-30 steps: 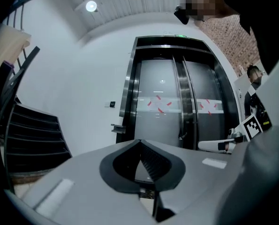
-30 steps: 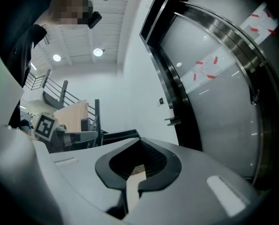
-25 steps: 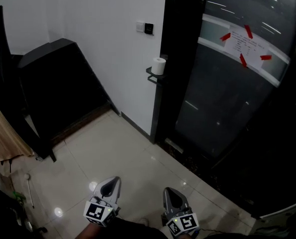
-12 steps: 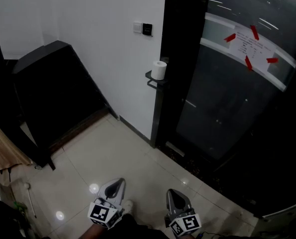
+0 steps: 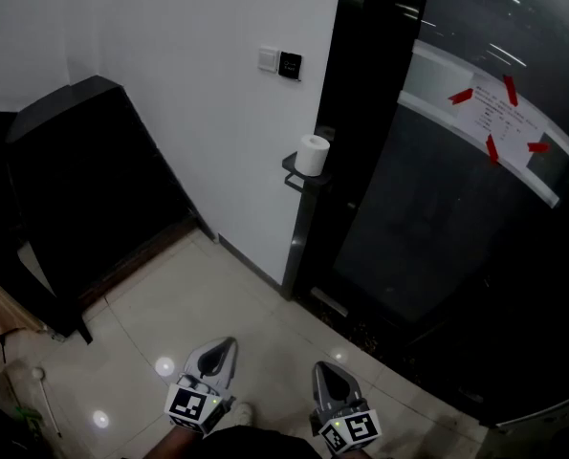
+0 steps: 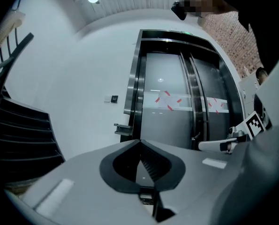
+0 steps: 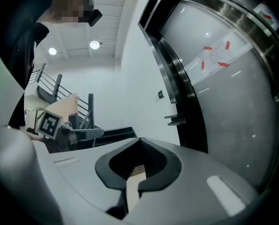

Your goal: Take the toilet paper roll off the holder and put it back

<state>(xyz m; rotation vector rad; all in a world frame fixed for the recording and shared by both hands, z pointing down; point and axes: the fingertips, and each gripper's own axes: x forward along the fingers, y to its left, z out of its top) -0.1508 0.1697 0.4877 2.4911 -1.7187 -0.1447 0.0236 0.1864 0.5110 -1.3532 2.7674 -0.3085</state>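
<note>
A white toilet paper roll (image 5: 312, 154) stands upright on a small dark holder shelf (image 5: 295, 173) fixed where the white wall meets the black door frame. In the left gripper view the holder shelf (image 6: 122, 128) shows small and far ahead; in the right gripper view the holder shelf (image 7: 175, 119) is also distant. My left gripper (image 5: 224, 344) and right gripper (image 5: 324, 368) hang low over the floor tiles, well short of the roll. Both have their jaws closed tip to tip with nothing between them.
A black cabinet (image 5: 78, 180) leans along the left wall. Wall switches (image 5: 280, 62) sit above the holder. A dark glass door (image 5: 437, 199) carries a taped paper notice (image 5: 503, 113). Glossy pale floor tiles (image 5: 198, 295) lie between me and the wall.
The view has shifted so the roll and holder sit lower and slightly further right in the head view. Both grippers stay shut and low.
</note>
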